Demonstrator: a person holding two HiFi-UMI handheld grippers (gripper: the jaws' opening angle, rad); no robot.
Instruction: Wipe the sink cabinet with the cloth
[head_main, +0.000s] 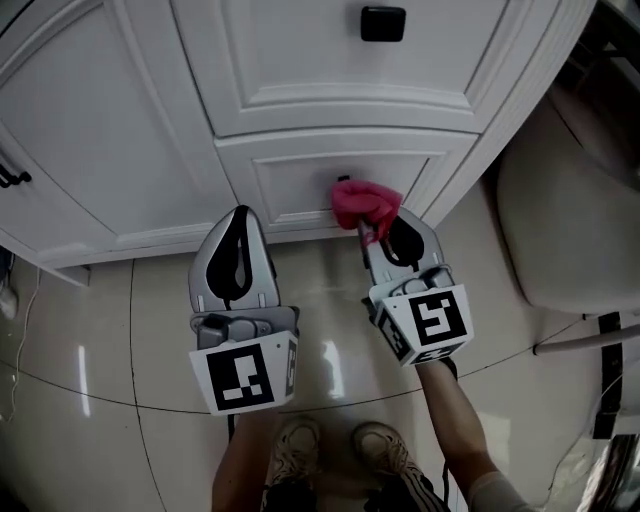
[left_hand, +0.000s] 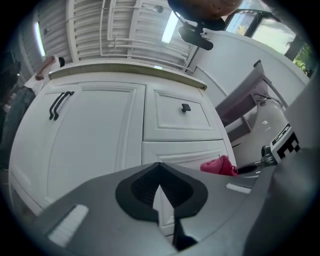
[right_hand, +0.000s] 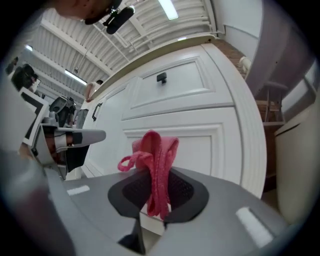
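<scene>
The white sink cabinet fills the upper part of the head view, with a door at the left and two drawers at the right. A bunched pink cloth is pressed against the lower drawer front. My right gripper is shut on the pink cloth, which stands up between its jaws before the lower drawer panel. My left gripper hangs shut and empty to the left, a little back from the cabinet base. In the left gripper view the cloth shows at the right.
The upper drawer carries a black square knob; the door has black bar handles. A pale rounded fixture stands close at the right. Glossy tile floor lies below, with the person's shoes near the bottom edge.
</scene>
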